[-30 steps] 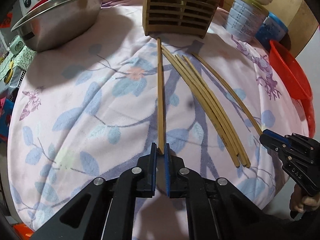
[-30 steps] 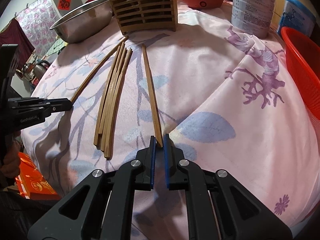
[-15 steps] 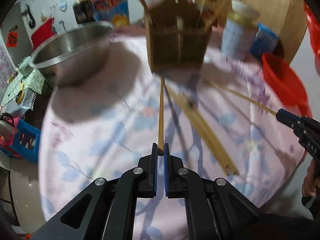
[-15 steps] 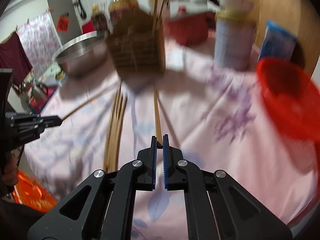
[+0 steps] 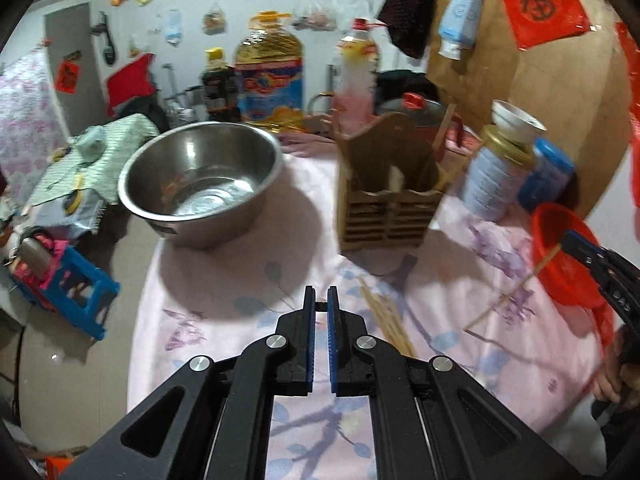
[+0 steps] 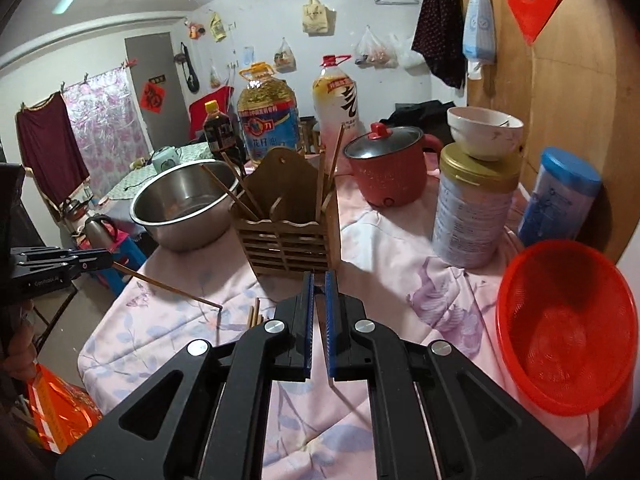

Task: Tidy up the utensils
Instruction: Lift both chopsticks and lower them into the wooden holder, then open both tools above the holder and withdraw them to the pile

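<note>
You've got a chopstick in each gripper, both lifted off the cloth. Your left gripper (image 6: 86, 265) pinches one chopstick (image 6: 164, 284) at its thick end, so it hangs down with the far tip near the tablecloth (image 6: 400, 248). Your right gripper (image 6: 319, 280) is pressed onto the other chopstick (image 6: 322, 344), which runs back steeply between the pads; from the left wrist view it slants down from the jaws (image 5: 516, 288). Holding by the end leaves the length free to drop in, I'd say. The wooden holder (image 6: 292, 236) stands straight ahead, just beside the steel bowl (image 6: 180, 208), with several sticks already leaning in it. More loose chopsticks (image 5: 386, 320) lie on the cloth in front of the holder, waiting.
</note>
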Demonstrator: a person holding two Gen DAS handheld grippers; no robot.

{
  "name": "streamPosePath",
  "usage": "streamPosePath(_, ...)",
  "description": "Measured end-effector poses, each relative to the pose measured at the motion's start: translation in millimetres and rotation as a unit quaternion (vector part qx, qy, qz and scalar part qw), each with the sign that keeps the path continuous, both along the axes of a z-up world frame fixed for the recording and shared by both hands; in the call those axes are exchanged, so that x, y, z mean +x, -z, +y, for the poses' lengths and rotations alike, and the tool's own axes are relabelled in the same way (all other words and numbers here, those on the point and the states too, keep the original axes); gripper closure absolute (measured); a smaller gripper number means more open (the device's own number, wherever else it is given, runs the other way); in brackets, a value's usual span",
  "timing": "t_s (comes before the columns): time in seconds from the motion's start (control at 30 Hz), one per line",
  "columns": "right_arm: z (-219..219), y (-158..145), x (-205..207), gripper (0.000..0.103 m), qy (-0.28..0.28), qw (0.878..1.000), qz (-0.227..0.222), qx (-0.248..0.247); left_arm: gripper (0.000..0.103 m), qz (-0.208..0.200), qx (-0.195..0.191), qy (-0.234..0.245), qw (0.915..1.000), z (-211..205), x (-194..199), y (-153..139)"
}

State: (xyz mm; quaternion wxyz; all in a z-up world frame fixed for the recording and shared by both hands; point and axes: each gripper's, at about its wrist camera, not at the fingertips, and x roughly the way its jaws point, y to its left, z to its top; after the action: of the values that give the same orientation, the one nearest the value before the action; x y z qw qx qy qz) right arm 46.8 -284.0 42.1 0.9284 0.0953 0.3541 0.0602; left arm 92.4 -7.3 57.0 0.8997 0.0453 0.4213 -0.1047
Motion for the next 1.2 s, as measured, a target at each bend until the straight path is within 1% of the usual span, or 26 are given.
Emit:
streamPosePath(0.07, -4.2, 0.4, 9.0, 0.096, -0.013, 1.000, 0.003, 0.009, 0.097, 0.000, 0.001, -0.018, 0.9998, 2.9, 5.7, -0.8)
streamPosePath(0.2, -10.1, 0.5, 23.3, 0.096, -0.031, 0.999, 0.014, 0.024, 0.097, 0.005, -0.010, -0.048, 0.9988, 10.2, 18.9, -7.2)
streamPosePath(0.3, -10.9, -5.7, 28.0, 0.097, -0.027, 0.999, 0.009, 0.027, 0.097, -0.008, -0.012, -0.044, 0.9989, 13.5, 25.3, -17.8)
streamPosePath(0.37, -10.1, -15.3, 29.0, 0.097, -0.016, 1.000, -0.003, 0.024, 0.097, -0.023, -0.004, -0.026, 0.9994, 11.5, 30.3, -28.3)
streamPosePath(0.5, -5.1, -34.5, 32.2, 0.097, 0.000, 0.999, -0.017, 0.038, 0.097, -0.030, -0.002, 0.016, 0.9994, 6.9, 41.5, -45.8)
streamPosePath(0.57, -2.0, -43.5, 33.8, 0.097, 0.007, 0.999, -0.026, 0.030, 0.097, -0.038, -0.002, 0.037, 0.9986, 4.7, 45.2, -55.2)
streamPosePath(0.73, 6.8, -74.2, 43.3, 0.097, 0.015, 0.998, -0.048, 0.031, 0.097, -0.050, -0.027, 0.083, 0.9950, -1.3, 60.7, -85.3)
streamPosePath(0.9, 13.7, -108.8, 63.1, 0.097, 0.017, 0.997, -0.078, 0.022, 0.097, -0.074, -0.061, 0.124, 0.9876, -16.4, 79.1, -129.6)
streamPosePath(1.07, 20.5, -133.6, 91.7, 0.097, 0.015, 0.994, -0.106, 0.011, 0.097, -0.107, -0.080, 0.145, 0.9803, -40.3, 98.4, -162.1)
streamPosePath(1.13, 21.7, -134.9, 108.2, 0.097, 0.016, 0.994, -0.107, 0.014, 0.097, -0.120, -0.076, 0.145, 0.9792, -51.4, 107.8, -164.4)
streamPosePath(1.2, 22.4, -131.3, 119.9, 0.097, 0.018, 0.994, -0.106, 0.015, 0.097, -0.119, -0.070, 0.140, 0.9804, -60.4, 118.6, -158.8)
